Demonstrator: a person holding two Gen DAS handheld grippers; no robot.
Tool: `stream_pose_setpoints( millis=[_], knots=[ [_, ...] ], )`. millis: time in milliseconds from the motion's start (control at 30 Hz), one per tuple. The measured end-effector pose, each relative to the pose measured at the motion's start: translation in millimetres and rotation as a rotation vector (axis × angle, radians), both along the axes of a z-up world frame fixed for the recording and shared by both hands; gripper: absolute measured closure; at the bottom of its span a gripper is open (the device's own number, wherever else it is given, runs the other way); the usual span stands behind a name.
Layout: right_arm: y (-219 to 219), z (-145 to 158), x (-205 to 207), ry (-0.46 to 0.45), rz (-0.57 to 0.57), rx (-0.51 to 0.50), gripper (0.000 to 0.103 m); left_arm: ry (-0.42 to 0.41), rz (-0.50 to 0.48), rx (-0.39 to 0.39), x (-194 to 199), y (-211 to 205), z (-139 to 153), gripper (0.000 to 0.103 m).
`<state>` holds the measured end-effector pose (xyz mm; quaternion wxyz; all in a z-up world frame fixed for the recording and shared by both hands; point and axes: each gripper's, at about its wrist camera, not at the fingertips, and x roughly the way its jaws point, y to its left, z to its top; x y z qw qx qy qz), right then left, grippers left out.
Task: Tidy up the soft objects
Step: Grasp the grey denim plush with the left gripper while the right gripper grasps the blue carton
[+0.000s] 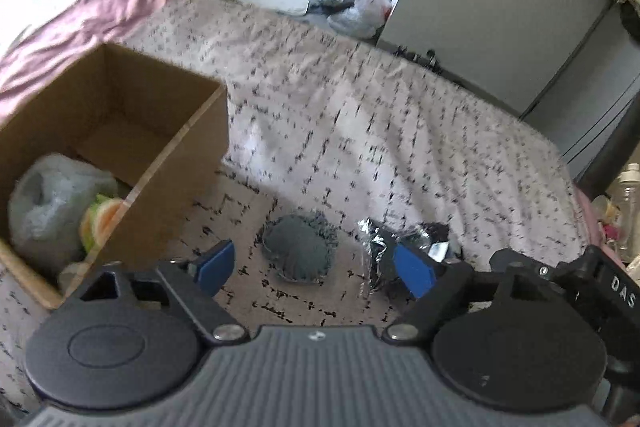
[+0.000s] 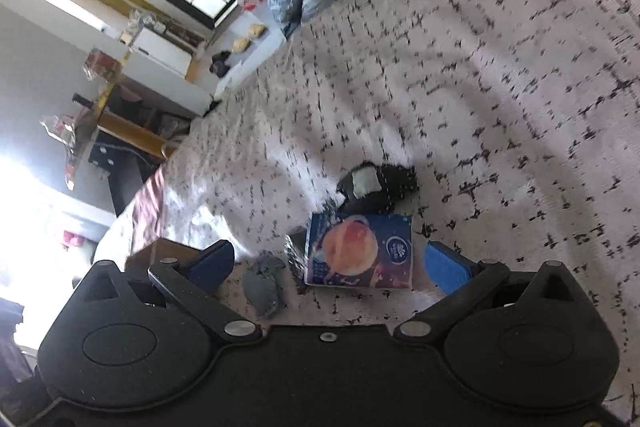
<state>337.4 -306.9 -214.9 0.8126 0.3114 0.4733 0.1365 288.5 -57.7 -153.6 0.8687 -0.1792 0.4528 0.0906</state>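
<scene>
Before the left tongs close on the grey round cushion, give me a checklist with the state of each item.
1. Left tongs open, nothing between the pads: ok.
2. Grey round cushion lies centred ahead of them: ok.
3. Cushion apart from the dark shiny packet: ok.
4. Cardboard box has room left: ok.
5. Right tongs open, over the blue pack: ok.
6. Pads low enough to grip: cannot tell.

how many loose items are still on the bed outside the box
3: a grey pad nearest the cardboard box, a blue packet beside it, a black bundle behind. Others may be hidden.
</scene>
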Motion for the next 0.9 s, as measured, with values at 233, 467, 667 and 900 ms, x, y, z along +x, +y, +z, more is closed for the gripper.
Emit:
stream_pose_setpoints(
  millis=[233,467,667,900],
  knots=[
    [7,-15,15,0.02,0.014,-0.022,0.0,0.04,0.01,0.019,22,-6,-30,0.024],
    [14,-29,25,0.043,0.037,-0.054,0.0,0.006,0.088,0.059,31,-1,-44,0.024],
    [18,-37,30,0.056,0.056,-0.072,0.01,0.055,0.116,0.073,40,-4,-61,0.024],
    [20,-36,27,0.039,0.082,-0.113,0.03,0.05,0.129,0.054,31,-6,-74,0.055]
  ],
)
